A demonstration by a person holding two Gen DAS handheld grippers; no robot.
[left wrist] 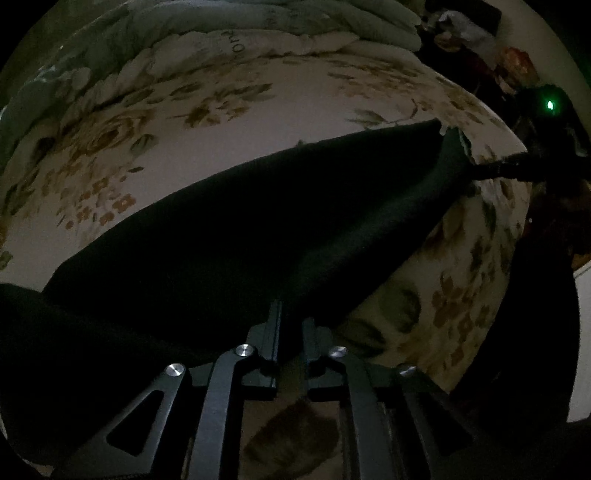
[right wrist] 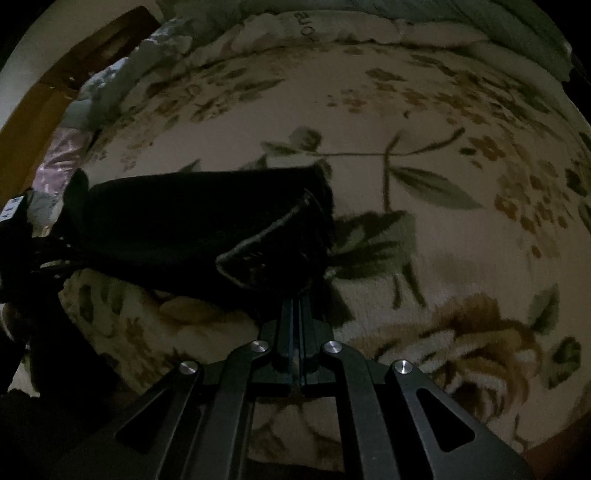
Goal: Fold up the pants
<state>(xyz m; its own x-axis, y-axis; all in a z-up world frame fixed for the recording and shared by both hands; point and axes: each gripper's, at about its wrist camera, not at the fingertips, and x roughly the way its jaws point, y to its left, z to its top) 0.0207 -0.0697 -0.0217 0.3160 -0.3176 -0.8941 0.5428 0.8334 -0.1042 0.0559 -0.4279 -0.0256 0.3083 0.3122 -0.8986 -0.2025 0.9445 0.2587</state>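
The black, soft fabric pants hang stretched as a long dark band between the two tools above the cream bedspread with a brown and green flower print, which covers the bed. The left gripper is clenched on the near edge of the cloth, its two black fingers pressed together with fabric between them. In the left wrist view the far end of the band runs toward the right edge of the bed, where the other tool's dark fingers meet it beneath a small green indicator light.

The right gripper is likewise clamped on the pants, at an end where a pale stitched hem or band edge curls open; whether this is the waistband or the leg cuffs is too dark to tell. From there the cloth reaches toward the left edge of the bed. A folded pale quilt lies along the far edge.

Judging by the narrow shape, the legs already appear laid one over the other, so the lengthwise fold seems done. What looks left is to lower the band flat onto the bedspread, bring one end over the other, and smooth it. The garment is not yet a compact stack.
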